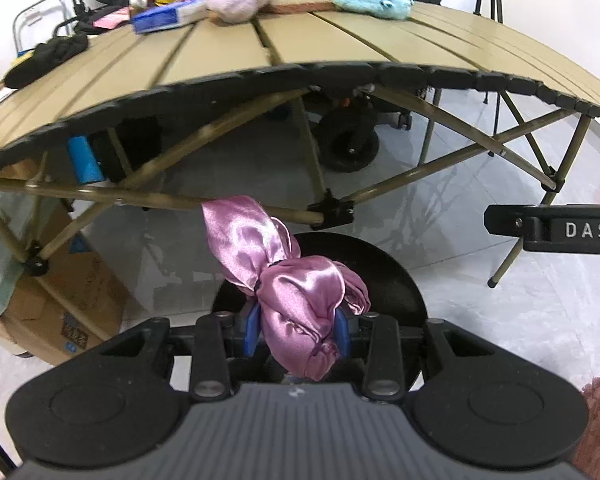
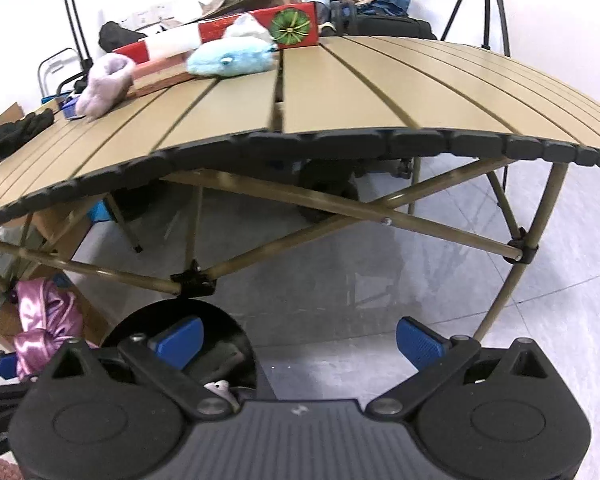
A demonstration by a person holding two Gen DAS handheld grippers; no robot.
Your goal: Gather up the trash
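The left gripper (image 1: 298, 330), low in the frame's centre, clamps pink satin cloth (image 1: 300, 288) between its pads. The right gripper (image 2: 300, 342) hangs spread, nothing between its fingers.

Both wrist cams sit low in front of the slatted table (image 1: 340, 40), angled down-forward at its near edge, frame and the floor. Left view sits close over a black bin (image 1: 400, 280). Right view is further right; shares table (image 2: 380, 92), bin (image 2: 220, 320), pink satin cloth (image 2: 44, 320).
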